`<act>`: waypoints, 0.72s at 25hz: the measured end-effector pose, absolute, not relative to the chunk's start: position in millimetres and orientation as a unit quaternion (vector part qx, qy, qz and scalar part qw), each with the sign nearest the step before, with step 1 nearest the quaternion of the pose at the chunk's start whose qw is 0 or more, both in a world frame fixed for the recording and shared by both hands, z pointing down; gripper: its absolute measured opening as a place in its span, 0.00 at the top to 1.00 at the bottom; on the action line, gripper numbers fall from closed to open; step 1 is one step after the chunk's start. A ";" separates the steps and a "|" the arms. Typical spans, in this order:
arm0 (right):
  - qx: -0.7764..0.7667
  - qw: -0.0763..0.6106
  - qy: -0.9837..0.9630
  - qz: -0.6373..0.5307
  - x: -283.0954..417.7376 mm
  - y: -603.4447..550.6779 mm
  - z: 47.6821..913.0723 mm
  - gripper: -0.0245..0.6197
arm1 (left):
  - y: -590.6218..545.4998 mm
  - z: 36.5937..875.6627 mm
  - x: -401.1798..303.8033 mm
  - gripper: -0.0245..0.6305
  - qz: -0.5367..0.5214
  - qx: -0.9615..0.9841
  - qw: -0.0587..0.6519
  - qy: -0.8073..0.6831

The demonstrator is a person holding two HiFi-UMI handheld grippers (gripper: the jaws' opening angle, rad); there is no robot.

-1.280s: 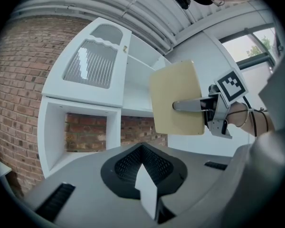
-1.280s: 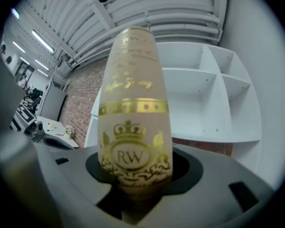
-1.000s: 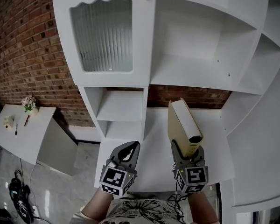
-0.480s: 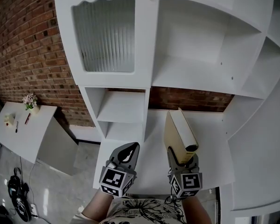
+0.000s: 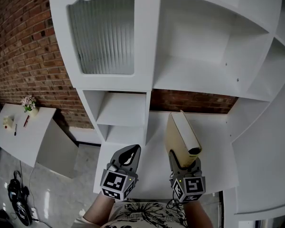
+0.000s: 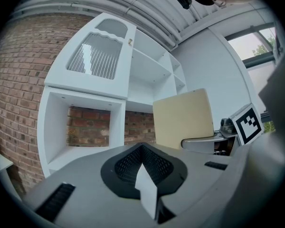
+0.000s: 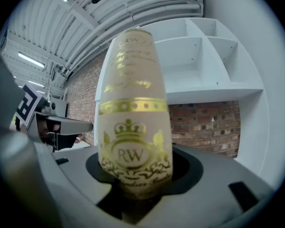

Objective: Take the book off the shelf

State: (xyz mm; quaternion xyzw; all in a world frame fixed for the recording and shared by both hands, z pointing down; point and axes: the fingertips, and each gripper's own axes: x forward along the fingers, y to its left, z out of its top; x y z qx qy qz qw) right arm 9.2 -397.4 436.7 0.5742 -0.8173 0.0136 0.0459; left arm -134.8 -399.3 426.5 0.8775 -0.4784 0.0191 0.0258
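- Two grippers sit side by side and level over a white counter [image 5: 152,137], close to the person's body.
- Right gripper [image 5: 185,159] [image 7: 135,191]: its fingers clamp the lower end of the book [image 5: 181,133] [image 7: 133,122], one on each cover.
- The book stands out beyond these fingers with its spine facing back along them. The spine carries gold lettering, a crown and "RW".
- The book is clear of the shelf [image 5: 199,75], whose open compartments lie farther ahead of and above the fingers.
- Whether the book's far end touches the counter cannot be told.
- Left gripper [image 5: 129,152] [image 6: 143,175]: its fingers are pressed together with nothing between them.
- Seen from the left fingers, the book [image 6: 183,118] is just to their right.
- Ahead of the left fingers are two small cubbies, with a glass door [image 5: 102,34] above them.
- A brick wall [image 5: 23,56] runs off to their left.
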 end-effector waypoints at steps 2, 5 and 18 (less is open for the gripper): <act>0.573 0.043 -0.818 0.014 9.6 -399.1 436.3 0.61 | -401.3 427.8 -133.4 0.94 0.020 0.878 0.027 -0.478; 0.570 0.042 -0.820 0.016 9.6 -401.0 437.6 0.61 | -404.0 430.2 -132.0 0.94 0.023 0.878 0.028 -0.477; 0.569 0.026 -0.822 0.023 14.9 -410.1 431.9 0.61 | -414.7 427.0 -127.2 0.94 0.016 0.879 0.037 -0.476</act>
